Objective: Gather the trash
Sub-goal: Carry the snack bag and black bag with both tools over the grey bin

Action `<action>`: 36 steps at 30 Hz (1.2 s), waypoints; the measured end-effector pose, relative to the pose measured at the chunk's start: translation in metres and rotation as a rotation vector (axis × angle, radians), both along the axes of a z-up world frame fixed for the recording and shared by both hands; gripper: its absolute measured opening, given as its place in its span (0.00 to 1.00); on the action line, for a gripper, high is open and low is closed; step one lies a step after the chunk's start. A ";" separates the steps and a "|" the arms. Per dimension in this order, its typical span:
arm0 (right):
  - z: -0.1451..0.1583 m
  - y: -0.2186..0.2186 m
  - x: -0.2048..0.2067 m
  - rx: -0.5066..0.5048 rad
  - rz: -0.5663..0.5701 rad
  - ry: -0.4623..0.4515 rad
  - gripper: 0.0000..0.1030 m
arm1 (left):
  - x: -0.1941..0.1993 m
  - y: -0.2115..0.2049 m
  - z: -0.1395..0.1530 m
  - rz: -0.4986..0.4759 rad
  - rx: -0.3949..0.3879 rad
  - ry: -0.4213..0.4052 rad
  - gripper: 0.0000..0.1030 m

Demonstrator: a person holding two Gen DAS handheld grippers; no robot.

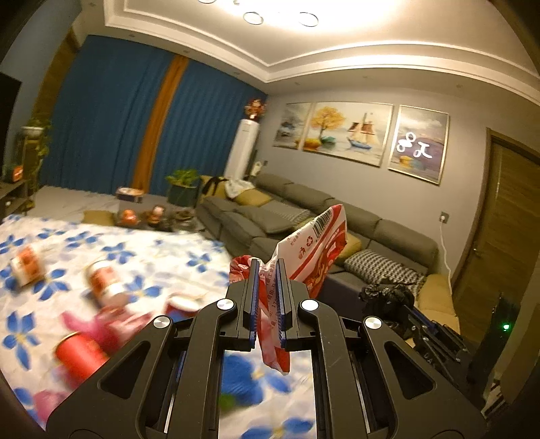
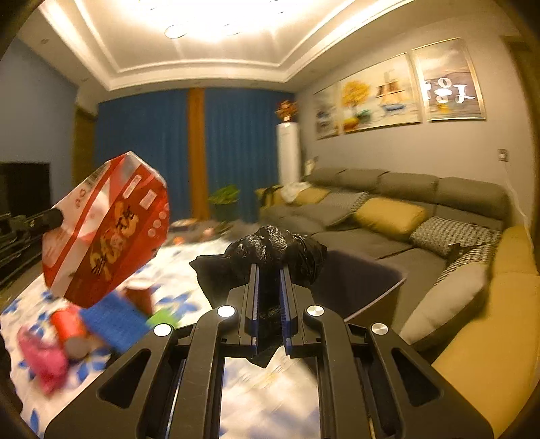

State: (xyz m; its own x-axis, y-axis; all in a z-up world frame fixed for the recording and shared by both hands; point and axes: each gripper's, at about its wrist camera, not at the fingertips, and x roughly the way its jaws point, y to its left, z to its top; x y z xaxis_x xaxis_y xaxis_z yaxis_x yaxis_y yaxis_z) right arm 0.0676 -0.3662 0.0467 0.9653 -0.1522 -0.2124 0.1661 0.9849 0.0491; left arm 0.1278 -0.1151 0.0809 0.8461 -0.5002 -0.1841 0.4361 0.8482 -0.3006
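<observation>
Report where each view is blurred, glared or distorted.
Left wrist view: the red cans on the blue-flowered white tablecloth smear with motion; the left claw and its crumpled red-and-white wrapper stay sharp. Right wrist view: the ceiling lights blow out, walls bow, table clutter blurs.

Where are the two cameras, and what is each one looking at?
Left wrist: sits on the left tongs, faces the grey sofa; they pinch a red-and-white wrapper.
Right wrist: sits on the right tongs, faces the blue curtains; they pinch a black plastic bag.
Shared: sofa, curtains, wrapper, bag, floral tablecloth.
</observation>
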 end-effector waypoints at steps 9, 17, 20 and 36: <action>0.002 -0.049 0.043 0.017 -0.103 -0.002 0.12 | 0.064 -0.089 0.003 -0.095 0.018 0.014 0.08; -0.005 -0.082 0.071 0.042 -0.145 0.012 0.12 | 0.114 -0.138 -0.020 -0.144 0.041 0.078 0.08; -0.008 -0.090 0.081 0.051 -0.151 0.021 0.12 | 0.126 -0.148 -0.026 -0.155 0.044 0.098 0.08; -0.019 -0.102 0.109 0.068 -0.161 0.062 0.12 | 0.164 -0.188 -0.044 -0.184 0.099 0.149 0.08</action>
State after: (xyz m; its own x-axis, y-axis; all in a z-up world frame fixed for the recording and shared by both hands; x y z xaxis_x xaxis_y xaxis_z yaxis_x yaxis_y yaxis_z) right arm 0.1770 -0.4679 0.0279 0.9144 -0.2871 -0.2854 0.3262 0.9401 0.0994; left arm 0.2916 -0.3035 0.0366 0.7020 -0.6168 -0.3562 0.5431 0.7871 -0.2925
